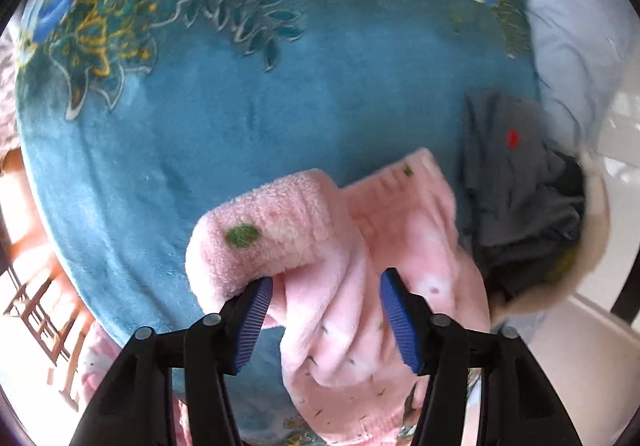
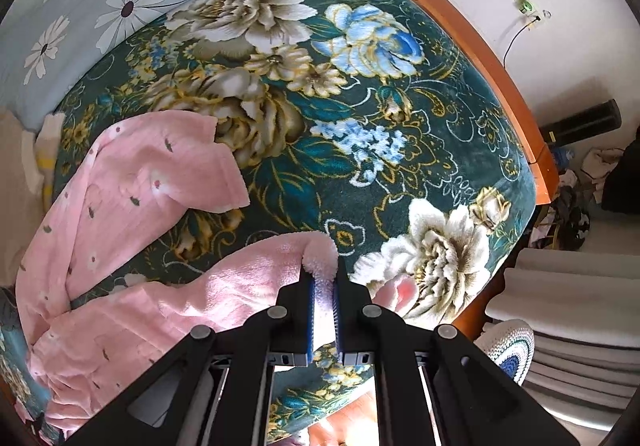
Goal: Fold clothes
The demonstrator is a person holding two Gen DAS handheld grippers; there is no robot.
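right now the right gripper (image 2: 323, 292) is clamped on a fluffy edge of the pink garment (image 2: 132, 246), which lies spread over the floral blanket (image 2: 360, 118) w/ one leg folded back. left gripper (image 1: 326, 312) has its jaws spread wide, pink fleece bunched btwn the blue pads (image 1: 256, 320) but not pinched; a dark grey garment (image 1: 516, 182) sits just beside it, near the pale blue pillow (image 1: 568, 46)

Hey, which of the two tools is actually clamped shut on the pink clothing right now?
The right tool: it is shut on an edge of the pink fleece garment. The left tool is open, with fleece lying loose in the gap.
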